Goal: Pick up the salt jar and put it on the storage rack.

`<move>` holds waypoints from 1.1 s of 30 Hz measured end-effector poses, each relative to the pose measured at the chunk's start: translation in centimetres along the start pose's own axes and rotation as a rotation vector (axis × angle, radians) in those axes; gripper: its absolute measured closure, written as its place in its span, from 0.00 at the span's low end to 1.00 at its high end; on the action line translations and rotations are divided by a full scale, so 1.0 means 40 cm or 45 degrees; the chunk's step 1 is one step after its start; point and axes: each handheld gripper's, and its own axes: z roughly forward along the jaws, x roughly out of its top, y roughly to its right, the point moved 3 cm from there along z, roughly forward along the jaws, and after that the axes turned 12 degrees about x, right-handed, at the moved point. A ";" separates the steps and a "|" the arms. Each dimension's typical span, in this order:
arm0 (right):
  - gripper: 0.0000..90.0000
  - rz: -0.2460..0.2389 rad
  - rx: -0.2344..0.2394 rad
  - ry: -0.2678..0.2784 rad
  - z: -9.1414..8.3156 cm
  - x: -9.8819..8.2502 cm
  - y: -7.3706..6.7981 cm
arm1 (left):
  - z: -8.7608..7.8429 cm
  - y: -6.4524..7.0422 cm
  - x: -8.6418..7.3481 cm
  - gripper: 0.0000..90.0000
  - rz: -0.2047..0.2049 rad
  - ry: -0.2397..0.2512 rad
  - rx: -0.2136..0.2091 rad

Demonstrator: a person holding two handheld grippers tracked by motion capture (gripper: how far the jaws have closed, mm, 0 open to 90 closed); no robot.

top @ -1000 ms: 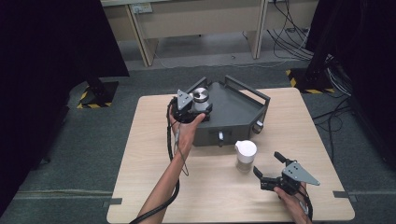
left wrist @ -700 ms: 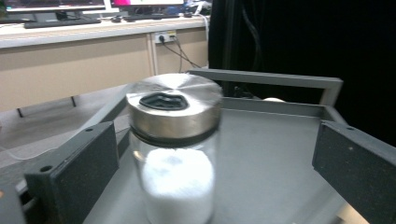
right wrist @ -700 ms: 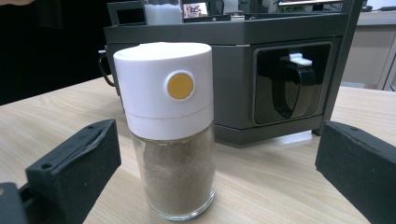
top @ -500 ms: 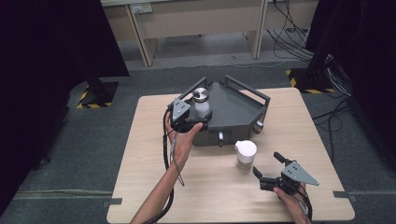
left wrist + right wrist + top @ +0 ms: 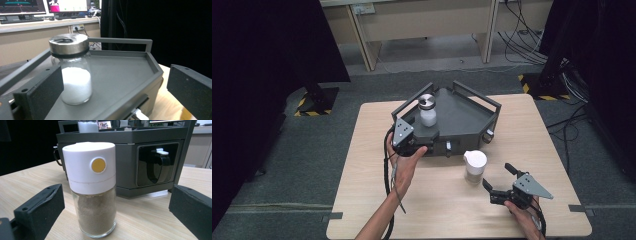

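Observation:
A glass jar (image 5: pixel 427 111) with a metal lid and white powder stands upright at the left corner of the grey tray (image 5: pixel 464 119). My left gripper (image 5: pixel 412 135) sits just in front of that corner, open and empty. In the left gripper view the jar (image 5: pixel 75 82) stands free on the tray (image 5: pixel 120 75), just beyond and inside the left one of the spread jaws of my left gripper (image 5: pixel 115 80). A white-capped shaker (image 5: pixel 474 165) of brown powder stands on the table. My right gripper (image 5: pixel 496 175) is open beside it; the shaker (image 5: pixel 93 195) stands between the jaws of my right gripper (image 5: pixel 116 200), untouched.
The wooden table (image 5: pixel 362 175) has bare room at the left and front. The tray's front wall has small black fittings (image 5: pixel 157 167). Black curtains, a desk and floor cables (image 5: pixel 532 45) surround the table.
My left gripper has let go of the jar, leaving it on the tray, and drawn back toward the person. The right gripper and the shaker have stayed put.

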 end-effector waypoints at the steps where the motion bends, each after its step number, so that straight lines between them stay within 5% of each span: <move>1: 0.00 0.001 0.000 0.000 0.000 0.000 0.000 | -0.003 0.002 -0.004 0.00 -0.006 0.004 -0.003; 7: 0.00 0.002 0.000 0.000 0.000 0.000 0.001 | -0.022 0.012 -0.021 0.01 0.008 0.015 -0.007; 19: 0.00 0.007 0.001 0.002 -0.001 -0.002 0.004 | -0.055 0.007 -0.075 0.01 -0.044 0.027 -0.044; 33: 0.00 0.002 0.010 -0.006 0.002 -0.005 0.005 | -0.097 0.008 -0.129 0.01 0.000 0.034 -0.069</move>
